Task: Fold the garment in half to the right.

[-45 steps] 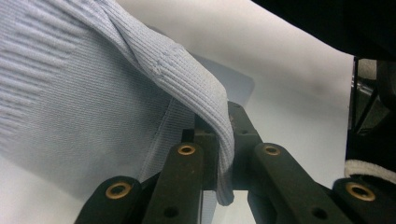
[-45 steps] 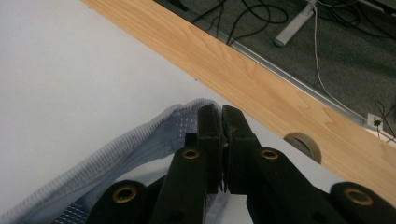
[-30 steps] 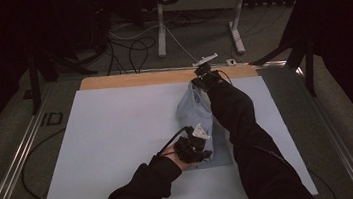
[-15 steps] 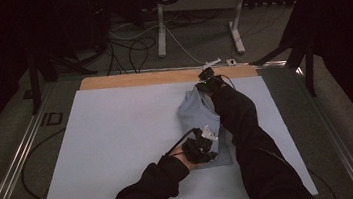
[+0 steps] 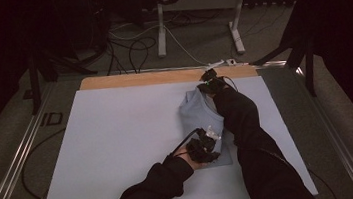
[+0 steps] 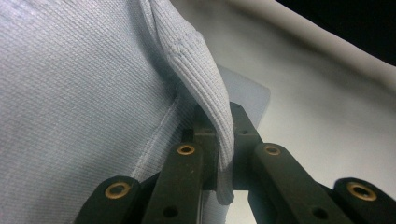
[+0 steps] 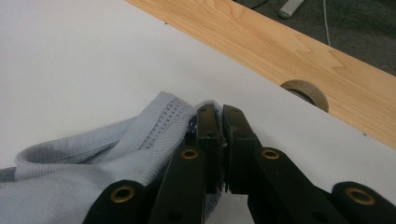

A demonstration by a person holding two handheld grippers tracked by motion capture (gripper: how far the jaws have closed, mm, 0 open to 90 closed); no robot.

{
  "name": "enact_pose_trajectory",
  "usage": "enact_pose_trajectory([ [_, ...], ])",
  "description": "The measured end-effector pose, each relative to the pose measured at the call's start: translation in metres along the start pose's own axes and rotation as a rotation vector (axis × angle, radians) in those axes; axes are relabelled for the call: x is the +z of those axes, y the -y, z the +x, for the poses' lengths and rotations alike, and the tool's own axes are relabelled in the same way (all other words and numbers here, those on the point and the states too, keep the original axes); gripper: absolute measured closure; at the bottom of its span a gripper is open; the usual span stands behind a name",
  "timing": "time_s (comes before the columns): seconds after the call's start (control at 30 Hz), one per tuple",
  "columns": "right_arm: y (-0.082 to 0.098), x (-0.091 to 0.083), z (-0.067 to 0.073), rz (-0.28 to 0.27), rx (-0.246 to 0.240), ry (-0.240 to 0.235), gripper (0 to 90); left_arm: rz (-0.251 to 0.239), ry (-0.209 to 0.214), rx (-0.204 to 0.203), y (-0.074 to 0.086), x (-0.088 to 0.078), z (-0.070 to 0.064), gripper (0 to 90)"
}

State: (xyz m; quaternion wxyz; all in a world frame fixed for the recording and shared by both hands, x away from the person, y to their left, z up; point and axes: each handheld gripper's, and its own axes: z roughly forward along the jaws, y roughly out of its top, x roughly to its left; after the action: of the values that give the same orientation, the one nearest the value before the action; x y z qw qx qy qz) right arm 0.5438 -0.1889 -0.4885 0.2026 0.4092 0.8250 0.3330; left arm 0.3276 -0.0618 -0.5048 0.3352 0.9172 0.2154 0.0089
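On the white table, 1 pale-blue garment, 2 grippers' fingers clamped on it.

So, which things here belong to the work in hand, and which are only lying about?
In the work:
- pale blue knitted garment, on the white table cover
- left gripper, shut on its ribbed edge
- right gripper, shut on its far edge

Lying about:
- light wooden board with a round hole
- floor cables
- white metal stand

The garment lies on the mat's right half (wooden strip behind it).
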Motion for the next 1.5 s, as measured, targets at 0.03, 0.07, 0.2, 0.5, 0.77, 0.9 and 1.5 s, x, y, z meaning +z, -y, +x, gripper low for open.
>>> enact_pose_trajectory([
  [0.03,0.000,-0.001,0.001,-0.010,-0.002,0.013,87.1,-0.003,-0.001,-0.006,0.000,0.000,0.000,86.5],
  [0.07,0.000,-0.001,0.000,-0.020,0.005,0.002,87.1,-0.005,-0.001,-0.008,-0.001,0.001,0.000,86.5],
  [0.2,-0.002,0.001,0.000,-0.026,-0.001,-0.016,87.1,-0.014,-0.011,-0.018,-0.001,0.001,-0.001,86.5],
  [0.5,-0.009,0.005,0.002,-0.034,0.018,-0.045,80.3,-0.033,-0.015,-0.038,-0.002,0.003,0.000,86.3],
  [0.77,-0.012,-0.006,-0.007,0.005,0.025,-0.034,42.1,-0.044,-0.014,-0.060,-0.005,0.007,0.001,85.9],
  [0.9,-0.010,-0.017,-0.015,0.007,0.041,-0.018,31.8,-0.031,-0.018,-0.051,-0.006,0.010,-0.001,86.0],
  [1.5,0.004,-0.043,-0.014,0.003,0.065,-0.094,12.4,-0.085,0.053,0.013,-0.014,-0.002,-0.018,53.8],
])
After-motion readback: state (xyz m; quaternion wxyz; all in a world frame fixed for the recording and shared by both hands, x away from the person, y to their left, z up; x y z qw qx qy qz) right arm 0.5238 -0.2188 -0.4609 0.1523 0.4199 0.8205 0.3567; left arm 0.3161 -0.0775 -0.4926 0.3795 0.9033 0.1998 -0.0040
